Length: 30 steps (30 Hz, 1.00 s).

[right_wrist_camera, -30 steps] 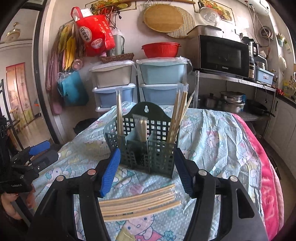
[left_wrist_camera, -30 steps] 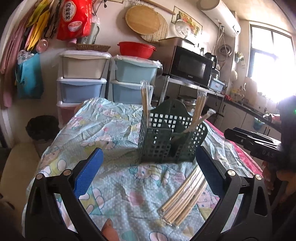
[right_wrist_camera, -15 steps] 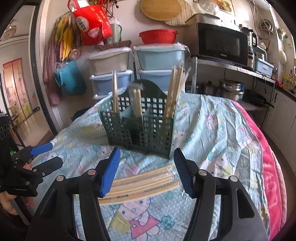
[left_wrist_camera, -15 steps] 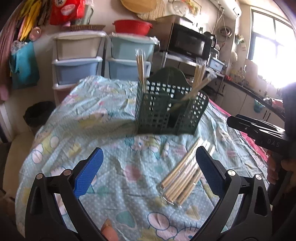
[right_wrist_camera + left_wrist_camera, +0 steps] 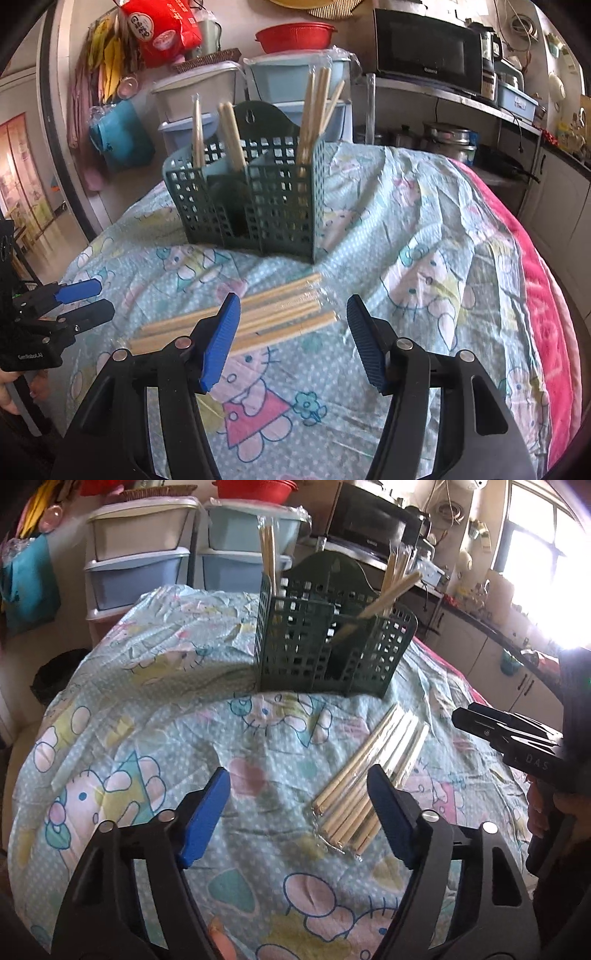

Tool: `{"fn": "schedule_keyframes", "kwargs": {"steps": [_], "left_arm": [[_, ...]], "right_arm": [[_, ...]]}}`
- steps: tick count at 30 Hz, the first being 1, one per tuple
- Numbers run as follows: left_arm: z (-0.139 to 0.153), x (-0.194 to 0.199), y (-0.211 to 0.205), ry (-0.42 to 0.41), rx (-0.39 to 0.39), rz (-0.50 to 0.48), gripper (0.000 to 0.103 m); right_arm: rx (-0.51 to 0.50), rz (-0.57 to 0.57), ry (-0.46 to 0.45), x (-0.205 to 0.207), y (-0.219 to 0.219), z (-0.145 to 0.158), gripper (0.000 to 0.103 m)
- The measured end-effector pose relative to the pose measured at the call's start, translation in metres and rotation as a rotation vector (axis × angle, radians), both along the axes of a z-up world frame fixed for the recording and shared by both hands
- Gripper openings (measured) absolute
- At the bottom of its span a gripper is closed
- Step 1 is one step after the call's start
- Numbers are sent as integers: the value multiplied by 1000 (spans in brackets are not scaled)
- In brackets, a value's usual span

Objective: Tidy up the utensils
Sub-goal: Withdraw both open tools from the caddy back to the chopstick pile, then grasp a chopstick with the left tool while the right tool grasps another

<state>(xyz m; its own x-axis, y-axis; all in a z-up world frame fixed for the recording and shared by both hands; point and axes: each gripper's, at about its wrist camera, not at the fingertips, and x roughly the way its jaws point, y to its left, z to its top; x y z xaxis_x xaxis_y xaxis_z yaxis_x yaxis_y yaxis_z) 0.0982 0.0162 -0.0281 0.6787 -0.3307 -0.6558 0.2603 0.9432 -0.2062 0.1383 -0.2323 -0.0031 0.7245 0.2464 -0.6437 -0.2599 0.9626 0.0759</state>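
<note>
Bundle: plastic-wrapped pale wooden chopsticks (image 5: 369, 782), lower centre, before green lattice plastic holder (image 5: 328, 646).
Handling: light, stiff, slippery (wrap); grasp mid-length.
Left gripper (image 5: 299, 816): closing, empty.
Right gripper (image 5: 293, 339): agape, empty.

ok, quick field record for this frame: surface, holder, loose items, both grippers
surface: table under a cartoon-print cloth
holder: dark green perforated caddy, upright on the cloth, chopsticks standing in its compartments
loose items: bundle of wooden chopsticks lying flat on the cloth in front of the caddy, apart from it, partly in clear wrap
left gripper: jaws closing, nothing between them; bundle just beyond its right pad
right gripper: open, holds nothing, above the near side of the bundle
background: stacked plastic drawers, microwave
</note>
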Motion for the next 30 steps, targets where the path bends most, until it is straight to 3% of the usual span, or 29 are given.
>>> {"fn": "schedule_keyframes", "kwargs": {"steps": [3, 8, 17, 24, 30], "left_arm": [[-4, 3, -2, 27, 16, -20, 63], [-10, 11, -5, 73, 41, -60, 48], [-20, 22, -20, 101, 124, -130, 35], [-26, 23, -31, 113, 150, -182, 35], [-29, 31, -36, 105, 156, -186, 35]], "right_arm": [[-1, -3, 14, 1, -3, -5, 58], [2, -4, 25, 3, -5, -9, 58], [3, 1, 62, 19, -7, -18, 58], [2, -12, 122, 34, -8, -31, 57], [48, -40, 185, 49, -12, -42, 49]]}}
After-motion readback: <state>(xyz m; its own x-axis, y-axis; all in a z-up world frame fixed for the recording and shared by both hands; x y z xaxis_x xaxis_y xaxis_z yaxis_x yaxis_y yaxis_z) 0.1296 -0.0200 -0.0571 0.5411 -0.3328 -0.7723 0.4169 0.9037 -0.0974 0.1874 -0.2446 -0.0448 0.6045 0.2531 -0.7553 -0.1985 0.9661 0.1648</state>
